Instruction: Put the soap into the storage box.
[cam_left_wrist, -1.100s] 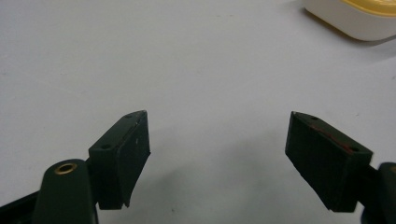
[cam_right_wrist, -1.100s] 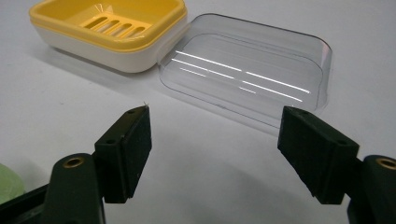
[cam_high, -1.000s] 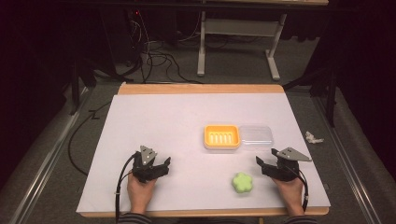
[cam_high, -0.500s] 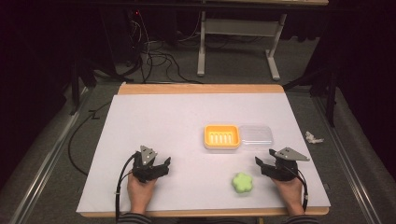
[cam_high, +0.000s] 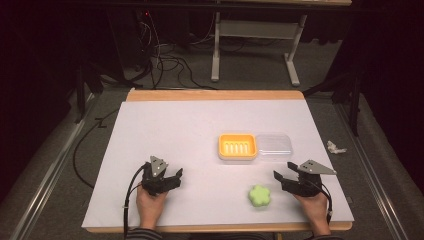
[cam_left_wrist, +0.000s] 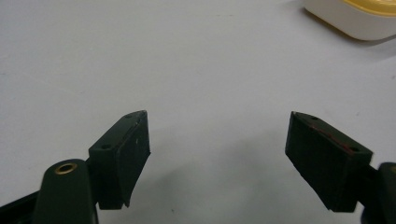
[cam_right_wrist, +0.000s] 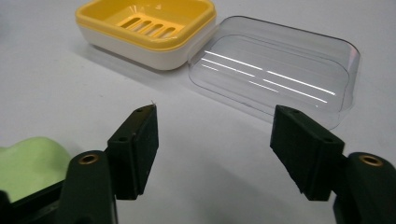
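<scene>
So, status:
R gripper (cam_high: 278, 177): low over the table near its front-right edge, jaws spread w/ nothing between them, just white surface. They've just been opening a bit.
R gripper, own view (cam_right_wrist: 215, 135): bare table between the pads; the clear lid sits ahead-right, the soap dish ahead-left.
L gripper (cam_high: 176, 174): front-left of the table, jaws wide apart, empty.
L gripper, own view (cam_left_wrist: 219, 140): plain white surface between the pads, corner of the dish at top right.
Green soap (cam_high: 259, 195): flower-shaped bar, flat on the table, just beside the R gripper on its left, apart from the jaw tips. In the R gripper view (cam_right_wrist: 28, 163) it peeks out at lower left behind the left jaw; touching or not, can't tell from there, prob. not.
Soap dish (cam_high: 237, 146): yellow slotted tray in a white base, upright, mid-table, farther from the person than the soap.
Clear lid (cam_high: 274, 146): lying right beside the dish on its right, edges touching or nearly so.
Table (cam_high: 165, 125): white top, wood edge at front and back.
Crumpled paper scrap (cam_high: 335, 147): on the floor, off the table's right side.
</scene>
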